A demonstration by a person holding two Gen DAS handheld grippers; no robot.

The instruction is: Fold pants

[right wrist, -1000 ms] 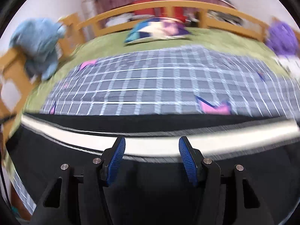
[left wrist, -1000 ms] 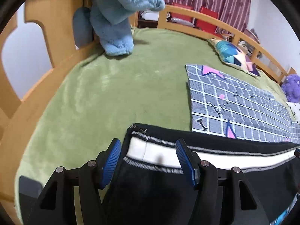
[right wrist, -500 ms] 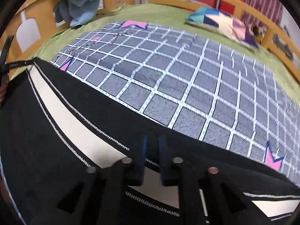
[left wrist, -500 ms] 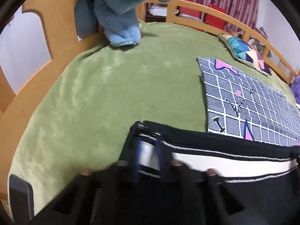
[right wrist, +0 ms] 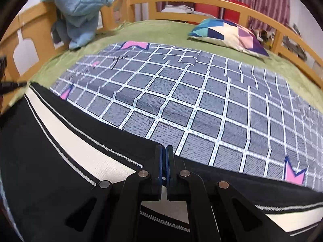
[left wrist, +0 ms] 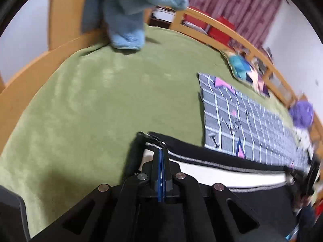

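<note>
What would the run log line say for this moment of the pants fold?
step: grasp | left gripper: shut on pants | right gripper: shut on pants edge | pants: flat on bed

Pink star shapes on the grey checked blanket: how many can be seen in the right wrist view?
4: one large star at the far edge, one small and one near the left edge, one lower right. The pants may hide more.

At the bottom centre of the frame the left gripper (left wrist: 160, 155) is pinching the end of the black pants (left wrist: 238, 197) at their white stripe. The pants are lying on a green blanket (left wrist: 101, 104). A grey checked cloth (left wrist: 252, 125) is lying at right, a blue plush toy (left wrist: 129, 16) at the top.
</note>
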